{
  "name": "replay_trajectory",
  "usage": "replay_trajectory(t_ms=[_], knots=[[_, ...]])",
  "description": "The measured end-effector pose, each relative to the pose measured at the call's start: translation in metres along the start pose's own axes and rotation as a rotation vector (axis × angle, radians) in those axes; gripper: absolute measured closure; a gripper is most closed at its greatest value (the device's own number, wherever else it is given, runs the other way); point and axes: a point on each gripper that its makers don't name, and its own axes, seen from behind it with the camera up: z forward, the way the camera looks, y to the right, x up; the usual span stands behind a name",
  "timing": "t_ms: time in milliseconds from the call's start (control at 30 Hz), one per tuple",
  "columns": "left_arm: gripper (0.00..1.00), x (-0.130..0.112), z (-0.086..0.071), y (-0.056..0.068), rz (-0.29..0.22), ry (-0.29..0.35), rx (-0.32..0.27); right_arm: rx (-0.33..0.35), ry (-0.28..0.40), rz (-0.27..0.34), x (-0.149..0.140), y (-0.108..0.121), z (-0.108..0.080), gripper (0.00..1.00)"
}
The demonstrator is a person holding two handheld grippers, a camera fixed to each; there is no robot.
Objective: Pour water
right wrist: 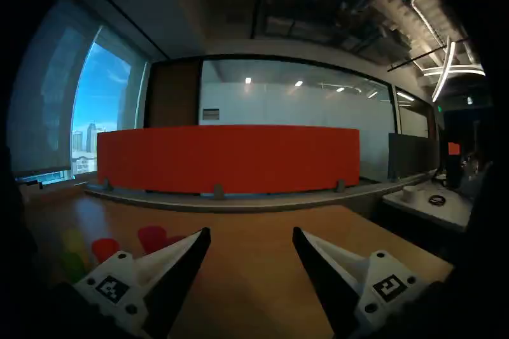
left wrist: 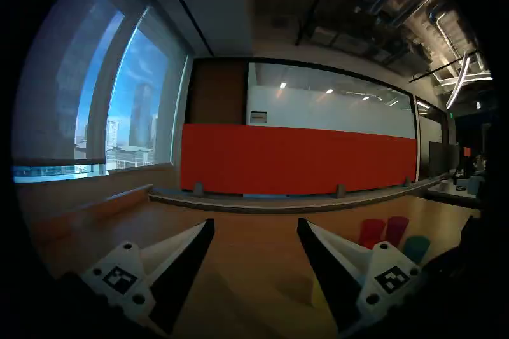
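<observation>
Dim interior, bright window (left wrist: 137, 116) daylight, fisheye-curved edges, dark foreground

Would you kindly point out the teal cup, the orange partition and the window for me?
teal cup (left wrist: 416, 248), left gripper view, on its visible side.
orange partition (right wrist: 229, 158), right gripper view, middle of its face.
window (left wrist: 137, 116), left gripper view, on the glass pane.

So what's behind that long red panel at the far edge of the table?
Above the red panel a glass wall shows, with ceiling lights shining in it. Whatever stands lower, directly behind the panel, is covered.
</observation>
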Motion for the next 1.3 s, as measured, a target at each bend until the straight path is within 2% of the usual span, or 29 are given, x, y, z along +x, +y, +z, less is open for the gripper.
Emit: replay_trajectory(t_ms=[300,600,967,1300], knots=[[0.03,-0.019,-0.005,0.001,0.066,-0.011,0.025,-0.031,-0.014,-0.004,0.002,0.009,-0.005,0.00],[0.03,-0.026,-0.011,0.003,0.103,-0.003,0.040,-0.036,-0.035,-0.012,-0.002,0.008,-0.008,0.00],[0.03,-0.041,-0.018,-0.001,0.106,-0.016,0.037,-0.044,-0.040,-0.006,-0.005,0.012,-0.008,0.00],[0.03,-0.053,-0.019,-0.003,0.066,-0.040,0.034,-0.046,-0.040,-0.012,-0.004,0.013,-0.008,0.00]])
